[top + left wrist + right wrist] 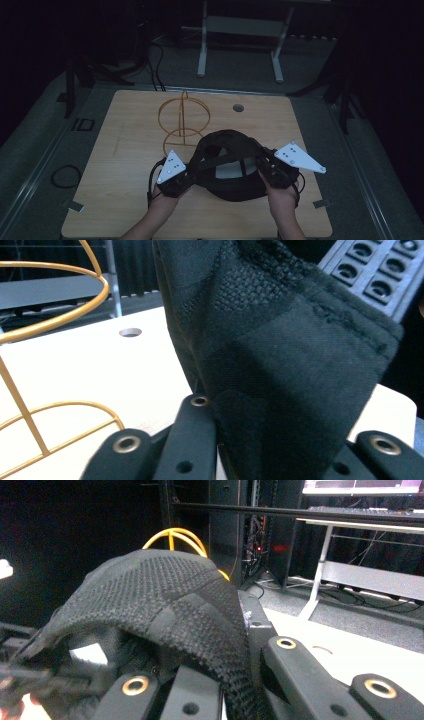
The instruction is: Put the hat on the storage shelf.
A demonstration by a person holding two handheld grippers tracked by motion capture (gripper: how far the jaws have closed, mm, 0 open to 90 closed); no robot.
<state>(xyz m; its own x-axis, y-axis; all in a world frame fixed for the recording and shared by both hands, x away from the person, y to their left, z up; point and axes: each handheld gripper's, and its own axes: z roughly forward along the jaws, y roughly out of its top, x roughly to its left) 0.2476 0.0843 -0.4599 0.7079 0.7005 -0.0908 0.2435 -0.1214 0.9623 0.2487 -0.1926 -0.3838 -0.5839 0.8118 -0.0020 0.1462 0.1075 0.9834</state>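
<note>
A black knitted cap (pixel 227 150) hangs just above the wooden table (pixel 125 135), stretched between both grippers. My left gripper (pixel 191 176) is shut on the cap's left rim; in the left gripper view the black cloth (pixel 280 350) rises from between the jaws of my left gripper (pixel 225 440). My right gripper (pixel 260 169) is shut on the right rim, and in the right gripper view the ribbed edge of the cap (pixel 160 595) runs down between the jaws of my right gripper (pixel 235 672). A gold wire stand (pixel 184 120) is upright just behind the cap, towards the left.
A small round hole (pixel 238 107) is in the tabletop at the back right. White desk legs (pixel 202 50) stand on the floor beyond the table. A coiled cable (pixel 65 175) lies on the floor to the left. The gold wire stand (pixel 55 300) is close to my left gripper.
</note>
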